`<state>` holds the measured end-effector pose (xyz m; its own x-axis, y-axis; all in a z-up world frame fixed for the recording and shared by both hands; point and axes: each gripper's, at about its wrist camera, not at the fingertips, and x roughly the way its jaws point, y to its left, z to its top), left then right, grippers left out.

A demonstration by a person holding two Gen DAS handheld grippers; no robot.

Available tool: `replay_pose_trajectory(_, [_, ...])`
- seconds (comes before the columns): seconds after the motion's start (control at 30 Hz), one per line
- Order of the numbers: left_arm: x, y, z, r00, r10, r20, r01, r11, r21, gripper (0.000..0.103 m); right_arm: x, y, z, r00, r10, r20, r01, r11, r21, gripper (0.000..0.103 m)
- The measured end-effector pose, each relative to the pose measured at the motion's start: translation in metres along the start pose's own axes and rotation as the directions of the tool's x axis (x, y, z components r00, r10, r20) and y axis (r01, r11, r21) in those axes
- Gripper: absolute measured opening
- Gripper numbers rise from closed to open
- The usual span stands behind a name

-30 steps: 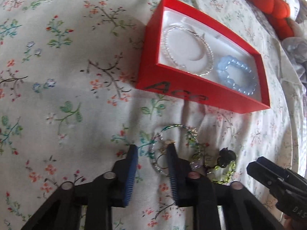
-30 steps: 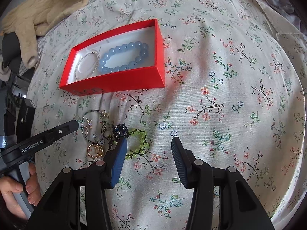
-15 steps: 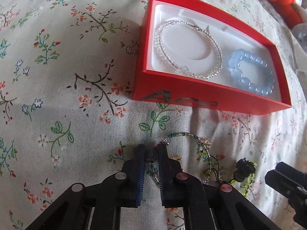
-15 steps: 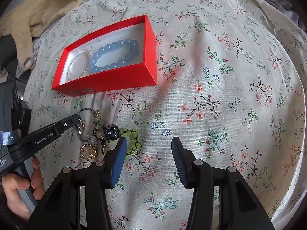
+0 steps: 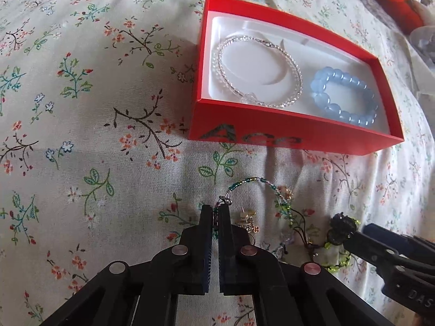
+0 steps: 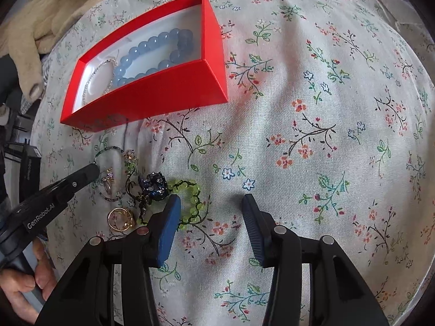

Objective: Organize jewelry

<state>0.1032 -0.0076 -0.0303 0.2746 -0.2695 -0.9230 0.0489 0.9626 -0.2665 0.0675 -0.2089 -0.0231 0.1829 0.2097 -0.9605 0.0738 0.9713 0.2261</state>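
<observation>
Left gripper (image 5: 216, 214) pinched fully shut on the thin beaded chain (image 5: 252, 183), near its clasp, chain resting on the cloth (image 5: 108, 108) just short of the red box (image 5: 272, 133). Right gripper (image 6: 210, 203) partly open and closing, nothing yet between the jaws but cloth and the edge of the green bead loop (image 6: 190, 201) beside its left pad.

Likely light, limp and slippery, that chain: no stiffness, sure to dangle and swing once lifted. Tangle risk judged real, since charms (image 5: 248, 217), a dark cluster (image 6: 153, 184) and a gold ring (image 6: 121, 218) lie touching or close by in 1 heap. Best hold probably at the clasp end, as now.

Box already holding 2 bracelets: clear (image 5: 258, 76) at left, blue (image 5: 345, 95) at right, little bare lining between. Near wall of box to be cleared from above. Open cloth wide to the right of the heap; right gripper close alongside, so little room there.
</observation>
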Motion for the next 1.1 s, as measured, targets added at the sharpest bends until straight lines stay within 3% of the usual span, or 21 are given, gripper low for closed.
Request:
replay_pose_trajectory(0.07, [-0.006, 0.001, -0.001, 1.0, -0.004, 0.007, 0.004, 1.0, 0.001, 0.0, 0.002, 0.005, 0.001, 0.999, -0.035, 0.004, 0.036, 0.999, -0.023, 0.019])
replay_pose_trajectory(0.13, [-0.011, 0.0, -0.003, 1.0, -0.008, 0.016, 0.008, 1.0, 0.005, 0.0, 0.001, 0.006, 0.001, 1.0, -0.017, -0.003, 0.017, 0.999, -0.028, 0.011])
replay_pose_trajectory(0.57, [-0.062, -0.009, -0.014, 0.994, -0.057, 0.097, 0.053, 0.998, 0.044, 0.0, -0.054, 0.028, -0.009, 0.992, 0.083, 0.091, -0.076, 0.995, -0.069, 0.01])
replay_pose_trajectory(1.1, [-0.115, -0.025, -0.015, 0.962, -0.104, 0.252, 0.081, 0.992, 0.1, 0.0, -0.13, 0.028, -0.018, 0.946, 0.193, 0.262, -0.179, 0.981, -0.077, 0.01])
